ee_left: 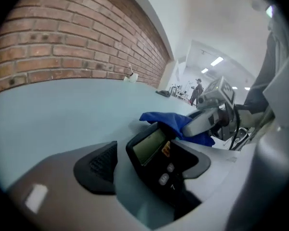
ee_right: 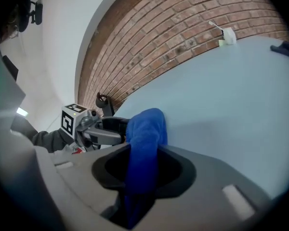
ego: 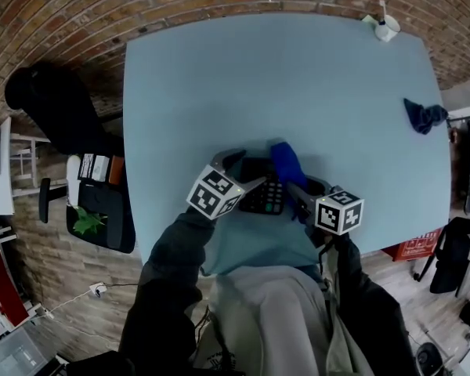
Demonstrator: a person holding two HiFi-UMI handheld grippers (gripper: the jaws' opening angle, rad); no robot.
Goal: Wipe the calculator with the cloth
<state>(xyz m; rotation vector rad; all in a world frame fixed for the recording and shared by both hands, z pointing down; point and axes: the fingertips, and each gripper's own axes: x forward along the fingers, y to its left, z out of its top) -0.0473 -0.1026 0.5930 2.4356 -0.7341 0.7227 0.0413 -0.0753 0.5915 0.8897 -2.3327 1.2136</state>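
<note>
Closest to you, the left hand-held gripper [ee_left: 148, 162] has its jaws spread wide on either side of the calculator [ee_left: 151, 150]. The dark pads do not appear to press on it. The calculator lies face up on the pale blue table [ego: 298, 77], near the edge in front of your lap, with its display towards the far side. The right hand-held gripper [ee_right: 144, 170] pinches a folded blue cloth [ee_right: 145, 129]. The cloth sticks out past the jaw tips and hangs over the calculator's right side.

The step in hand looks like steadying the calculator before wiping. Bring the left jaws in on its side edges, clear of the keys and the display, so it cannot slide. Then drag the loose end of the cloth flat across the face, pressing lightly.

The near table edge is close, so wiping away from you is safer than pulling towards it. The far half of the table is open. Only another dark cloth [ego: 423, 116] at the right edge and a small white object [ego: 386, 28] at the far corner sit there, well apart from your work.
</note>
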